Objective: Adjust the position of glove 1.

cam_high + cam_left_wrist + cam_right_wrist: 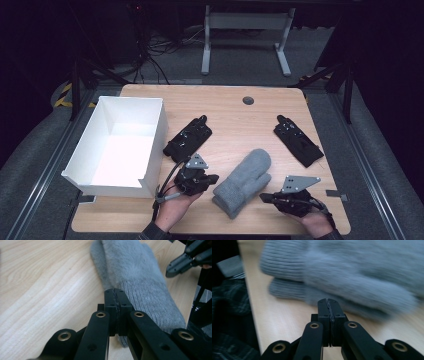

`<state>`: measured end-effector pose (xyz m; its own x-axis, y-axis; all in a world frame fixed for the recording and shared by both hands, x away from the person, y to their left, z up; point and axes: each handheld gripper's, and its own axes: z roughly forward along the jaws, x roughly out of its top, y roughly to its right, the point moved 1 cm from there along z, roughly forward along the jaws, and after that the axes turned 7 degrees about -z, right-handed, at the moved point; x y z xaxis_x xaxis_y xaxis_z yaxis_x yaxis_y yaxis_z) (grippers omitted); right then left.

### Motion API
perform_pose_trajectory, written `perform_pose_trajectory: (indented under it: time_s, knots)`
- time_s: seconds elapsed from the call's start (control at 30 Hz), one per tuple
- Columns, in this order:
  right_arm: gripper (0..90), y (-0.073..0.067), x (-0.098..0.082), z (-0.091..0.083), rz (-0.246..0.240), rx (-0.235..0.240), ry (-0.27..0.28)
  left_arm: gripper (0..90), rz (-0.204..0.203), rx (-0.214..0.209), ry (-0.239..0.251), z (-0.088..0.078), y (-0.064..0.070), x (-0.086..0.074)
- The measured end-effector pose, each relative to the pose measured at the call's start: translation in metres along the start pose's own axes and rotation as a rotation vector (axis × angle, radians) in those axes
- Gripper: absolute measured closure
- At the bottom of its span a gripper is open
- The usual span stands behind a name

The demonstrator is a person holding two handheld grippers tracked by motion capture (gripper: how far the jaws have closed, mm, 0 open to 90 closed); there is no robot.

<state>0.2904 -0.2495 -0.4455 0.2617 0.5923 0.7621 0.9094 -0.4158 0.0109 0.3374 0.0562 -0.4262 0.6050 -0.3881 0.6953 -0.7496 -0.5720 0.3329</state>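
Item: stacked pair of grey knitted wool mittens (243,182), lying near the front edge of the light wooden table (235,120), between the left gripper (214,178) and right gripper (263,197); both sets of jaws pressed together, empty. Handling, as judged: part the jaws before approach, then pinch both ribbed cuffs together so the pair lifts as one toward the open white rectangular box (118,145).

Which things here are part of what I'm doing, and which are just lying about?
In hand: grey mittens, stacked between the left claw and right claw, both shut and empty.

Possibly idle: white box, two black gloves.
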Motion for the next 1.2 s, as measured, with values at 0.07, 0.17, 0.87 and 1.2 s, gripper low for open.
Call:
perform_pose_trajectory:
  time_s: [0.07,0.17,0.87,1.2]
  knots:
    - [90.0,-0.006,0.004,0.006,-0.015,0.036,-0.002,89.4,-0.004,-0.005,-0.014,0.004,0.000,-0.001]
    - [90.0,-0.012,0.011,0.018,-0.033,0.077,-0.006,89.3,-0.007,-0.008,-0.023,0.007,0.001,-0.003]
    - [90.0,-0.015,0.017,0.024,-0.045,0.118,0.012,86.2,-0.007,-0.021,-0.090,0.016,0.006,-0.005]
    - [71.3,-0.005,0.002,0.009,-0.030,0.029,-0.030,53.8,0.013,-0.015,-0.037,0.005,0.005,0.012]
